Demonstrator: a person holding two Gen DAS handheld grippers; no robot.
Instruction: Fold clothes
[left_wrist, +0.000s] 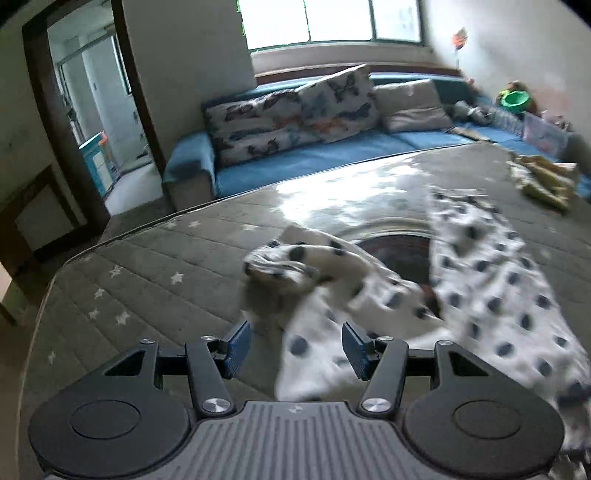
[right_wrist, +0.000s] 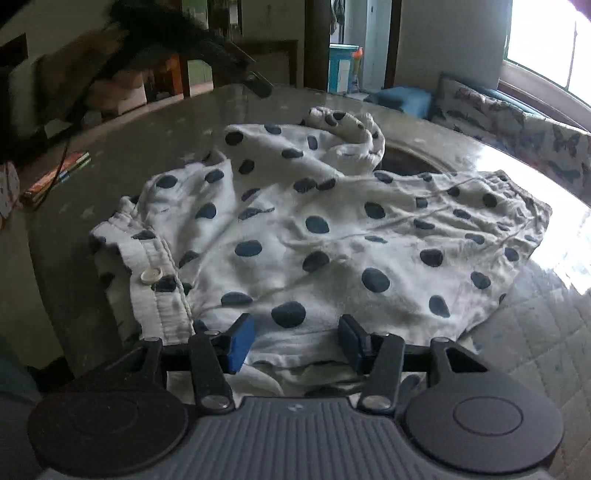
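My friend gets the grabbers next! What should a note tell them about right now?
Left gripper: jaws open, nothing clamped; it hangs over the table's near edge, with the garment's hem under it.
Right gripper: jaws open, fabric lies below and between the pads but is not pinched.
The job's thing: one white polka-dot garment lies rumpled on the quilted star-print table cover, sleeve curled at the far side, button placket at the left in the right wrist view.
Done: it is partly spread out, no tidy fold visible.
Left: smooth it flat, fold in the sleeves, fold in half.
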